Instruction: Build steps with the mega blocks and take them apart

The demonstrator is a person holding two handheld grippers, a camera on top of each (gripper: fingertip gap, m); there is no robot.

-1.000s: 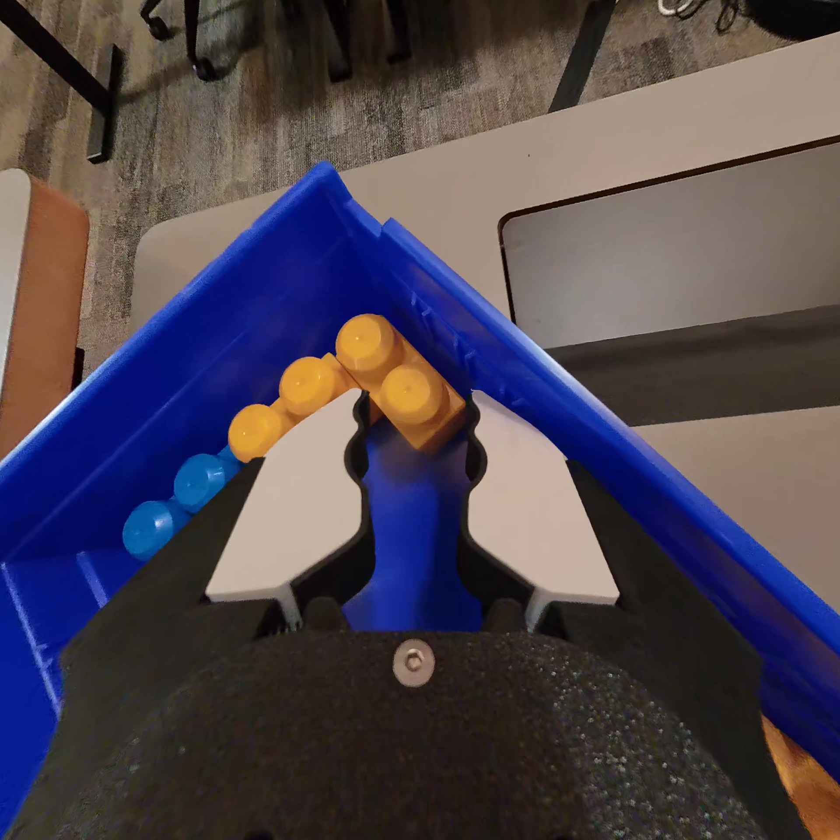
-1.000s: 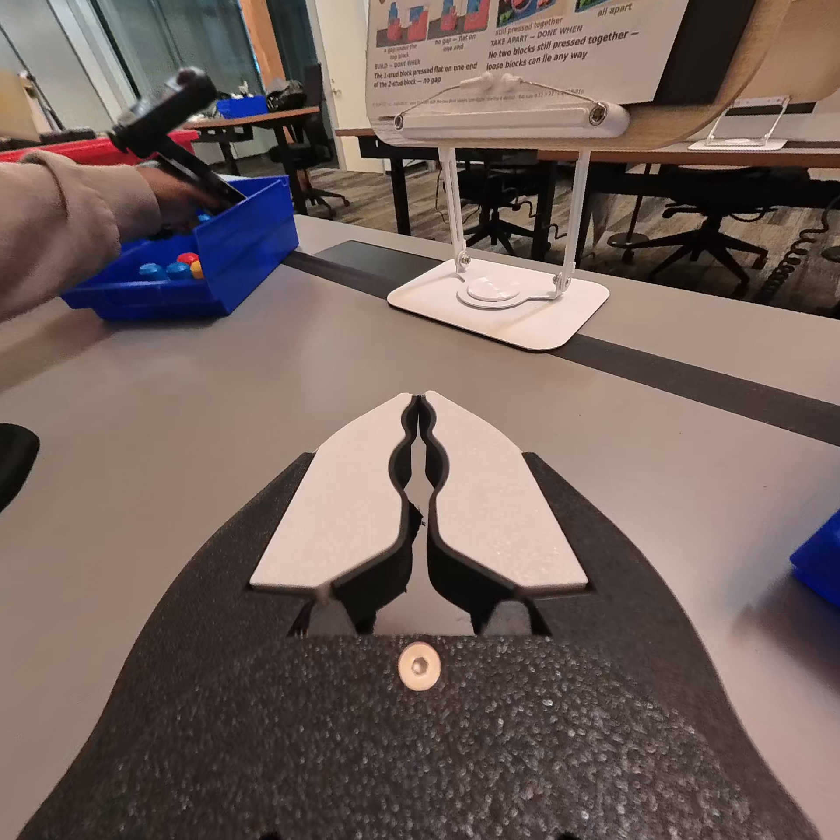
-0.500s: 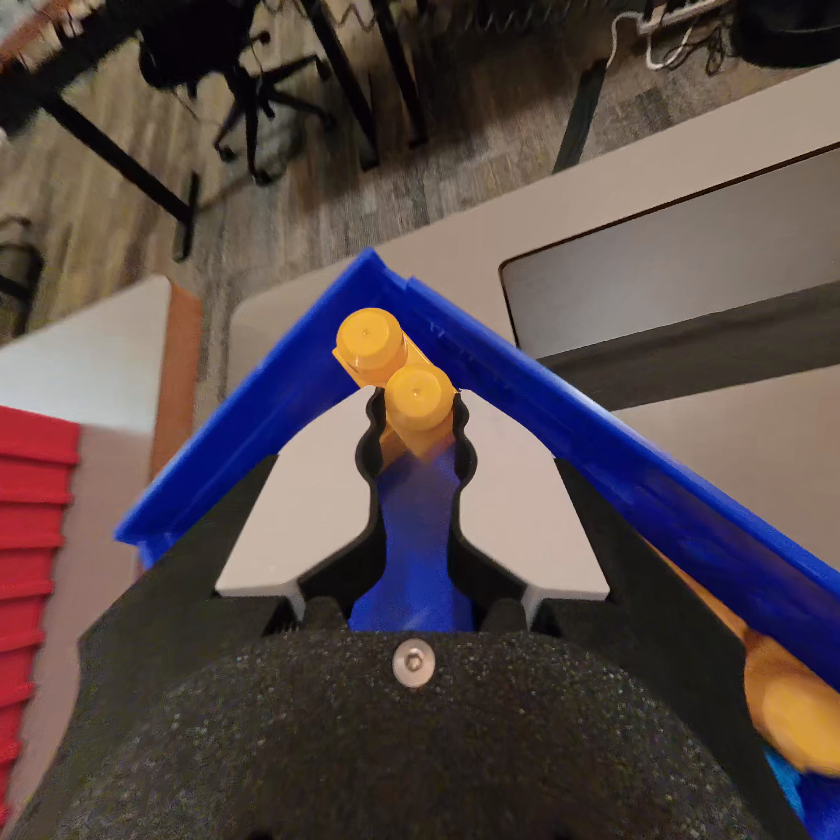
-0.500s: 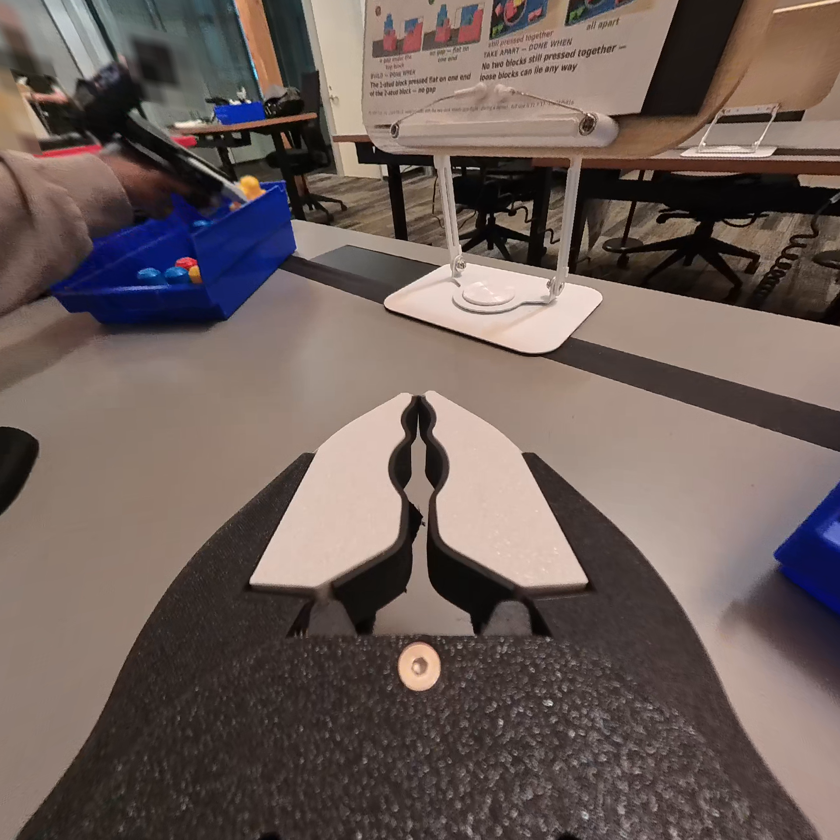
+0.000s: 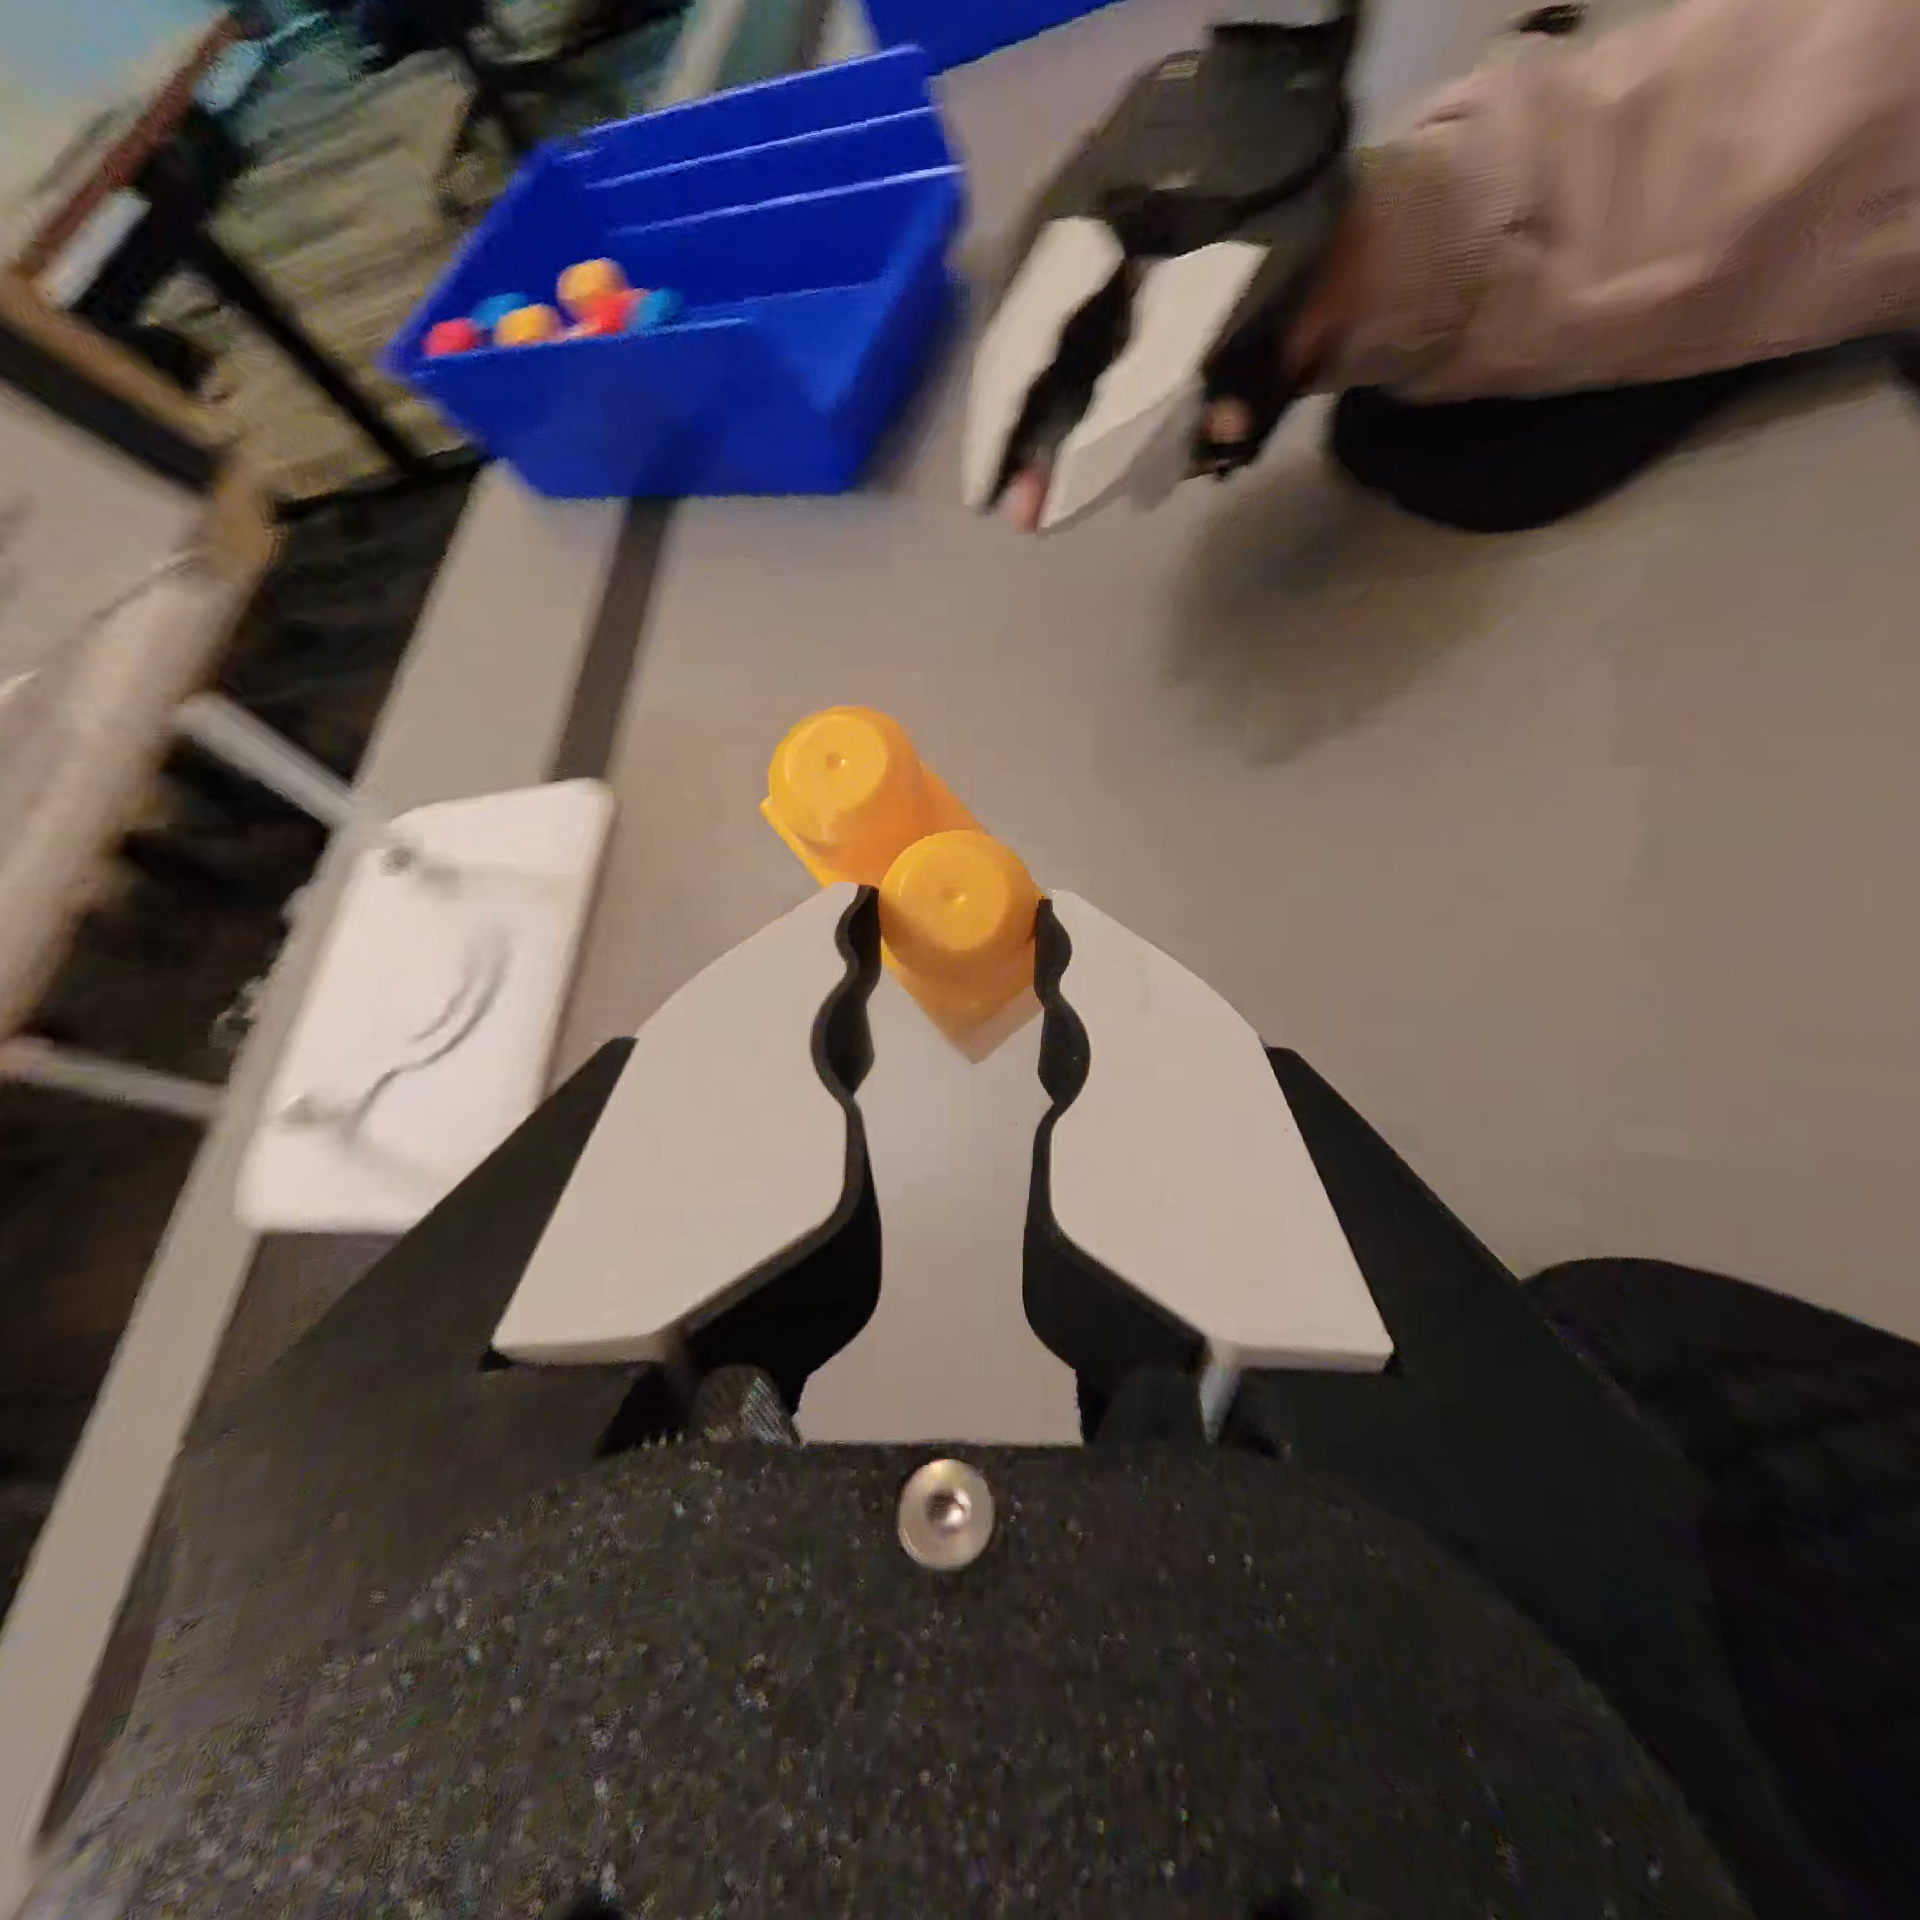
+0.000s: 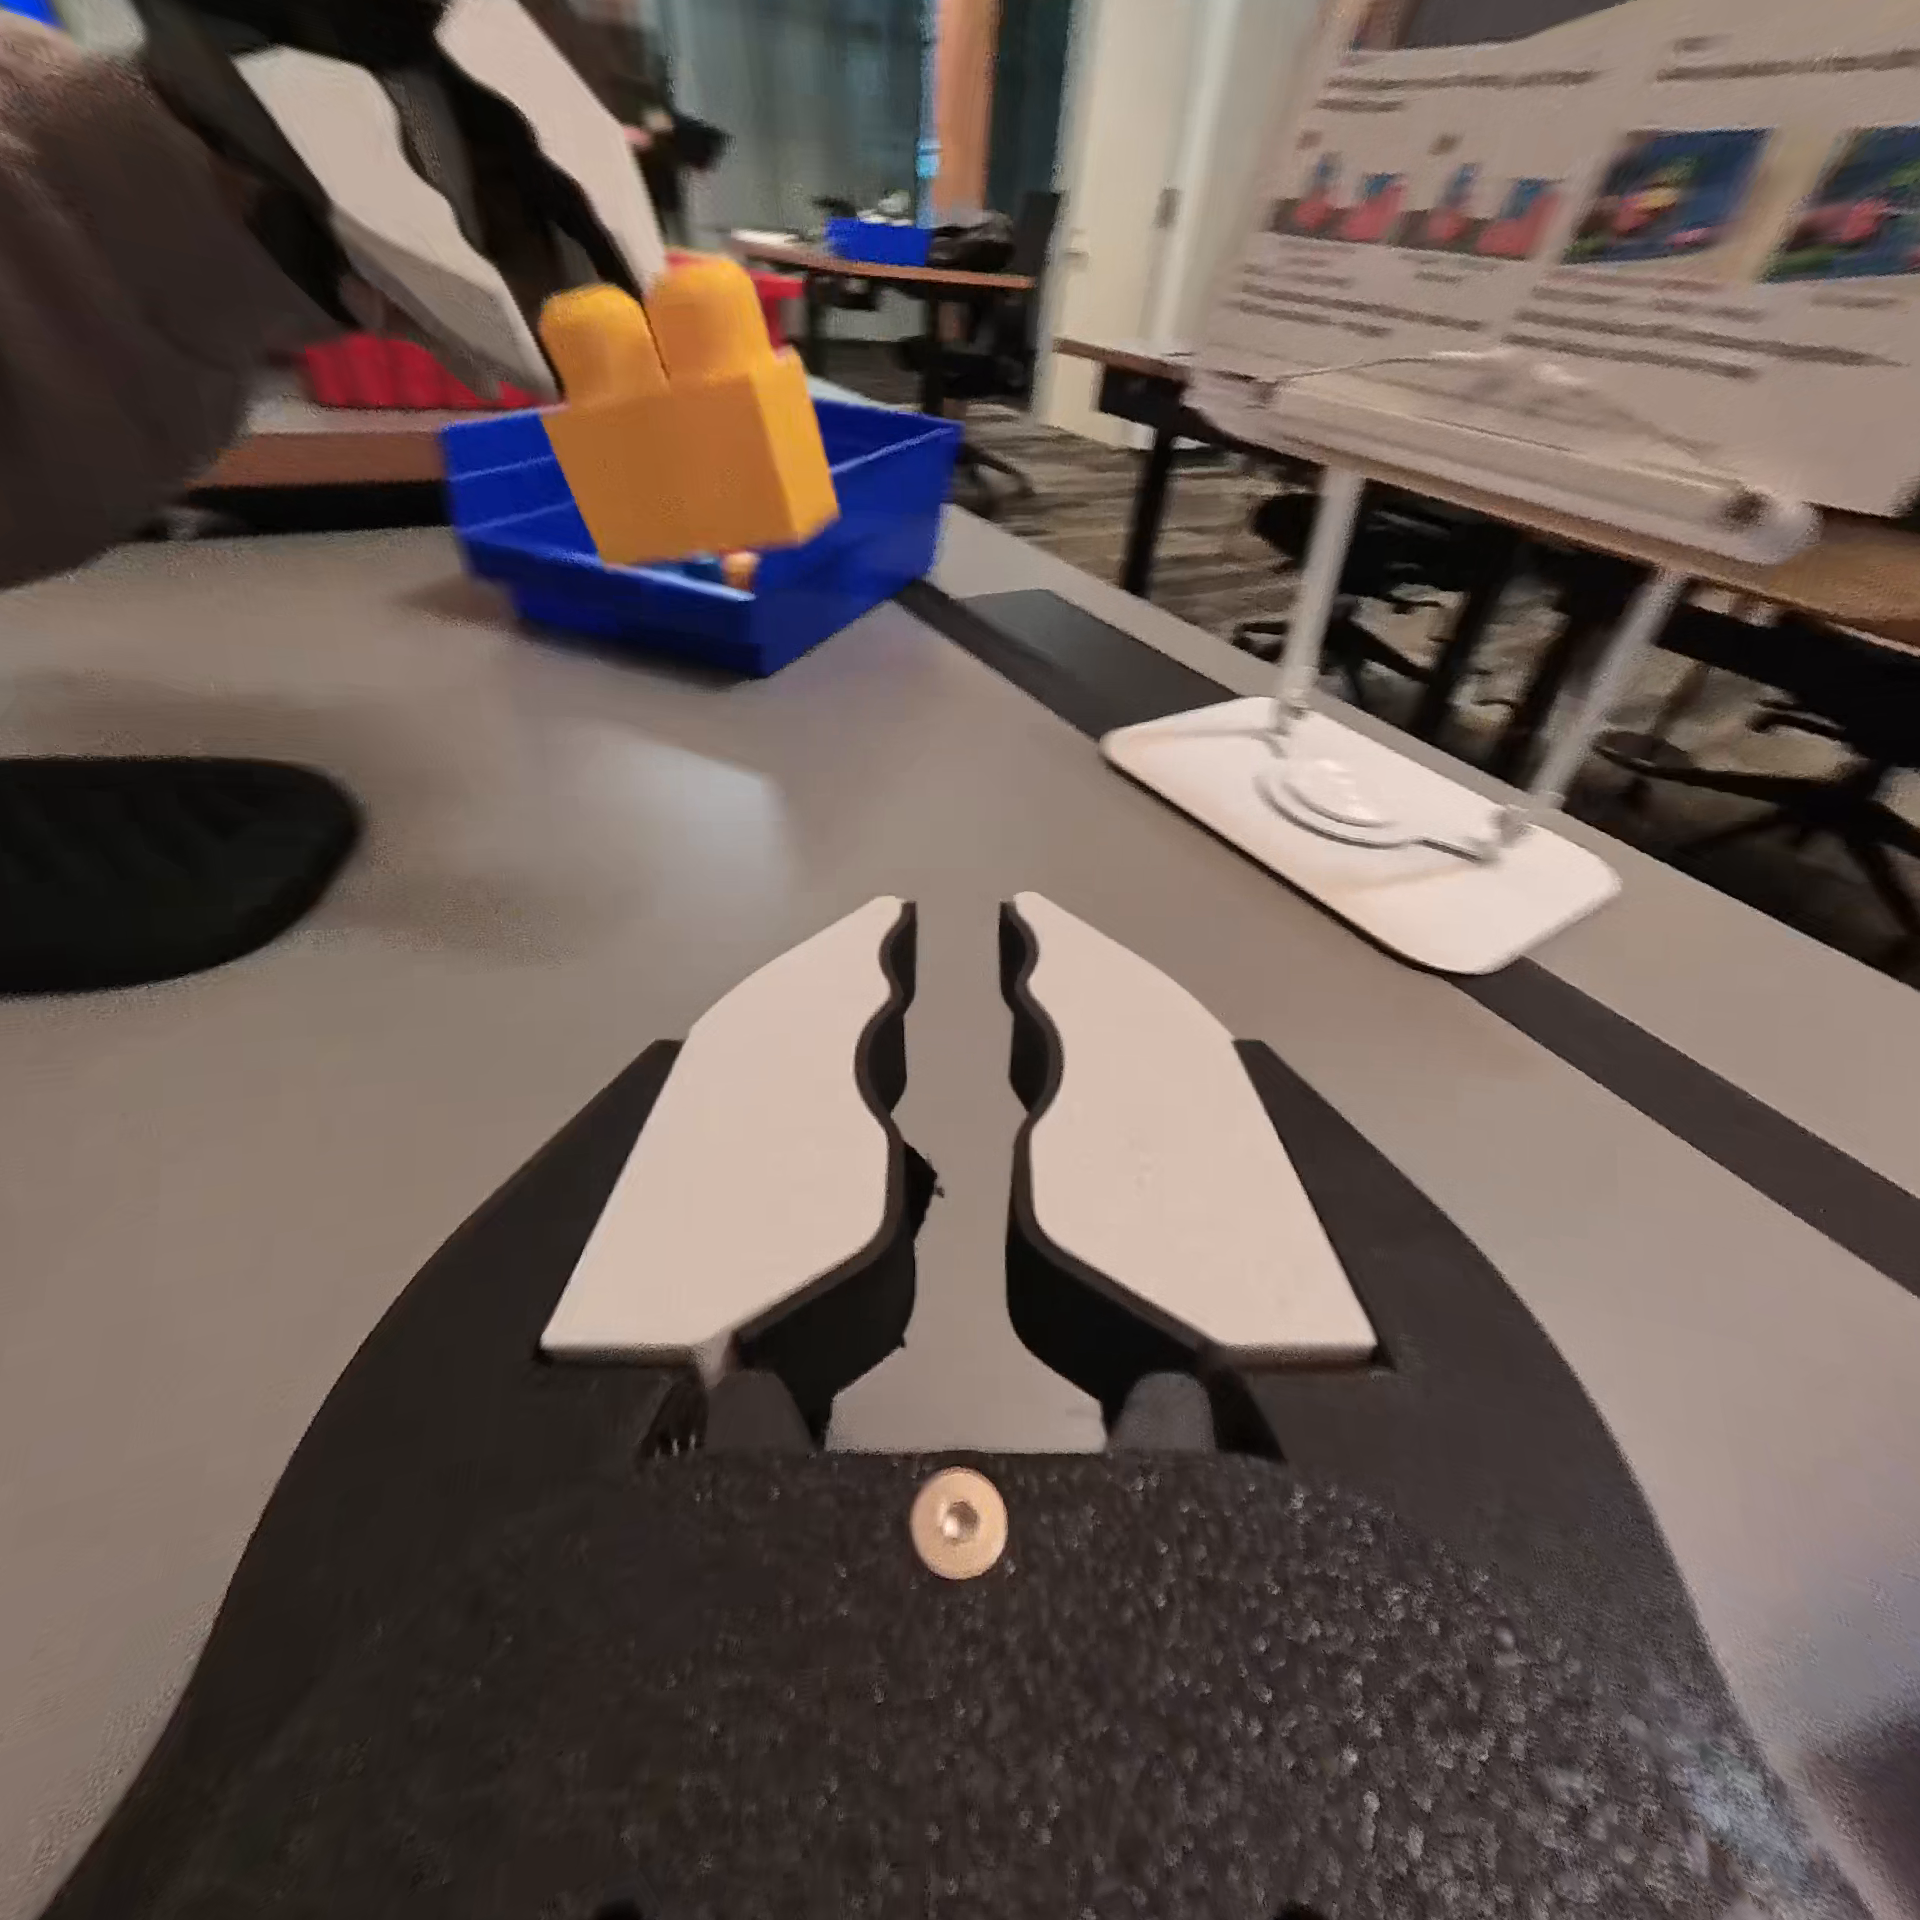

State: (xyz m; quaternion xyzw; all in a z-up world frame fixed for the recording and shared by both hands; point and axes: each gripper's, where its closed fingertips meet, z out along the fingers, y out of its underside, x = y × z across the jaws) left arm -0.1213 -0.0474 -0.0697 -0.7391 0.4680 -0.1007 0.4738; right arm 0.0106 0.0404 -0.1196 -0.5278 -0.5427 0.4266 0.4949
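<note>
Aloft, left tongs (image 5: 951,909) pinch orange block (image 5: 904,873) (table (image 5: 1455,831) below).

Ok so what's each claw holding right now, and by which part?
Left claw pinches the orange two-stud block by one stud, above the table. Right claw is open, holding nothing.

The place looks like an office or lab room set up for recording tasks. A grey worktop (image 6: 520,831) carries a blue parts bin (image 6: 831,582) and a white stand (image 6: 1361,831) holding a printed instruction sheet (image 6: 1558,229). Behind it stand more desks (image 6: 883,265), black swivel chairs (image 6: 977,343) on patterned carpet (image 6: 1070,488), and tall glass panels (image 6: 790,94).
</note>
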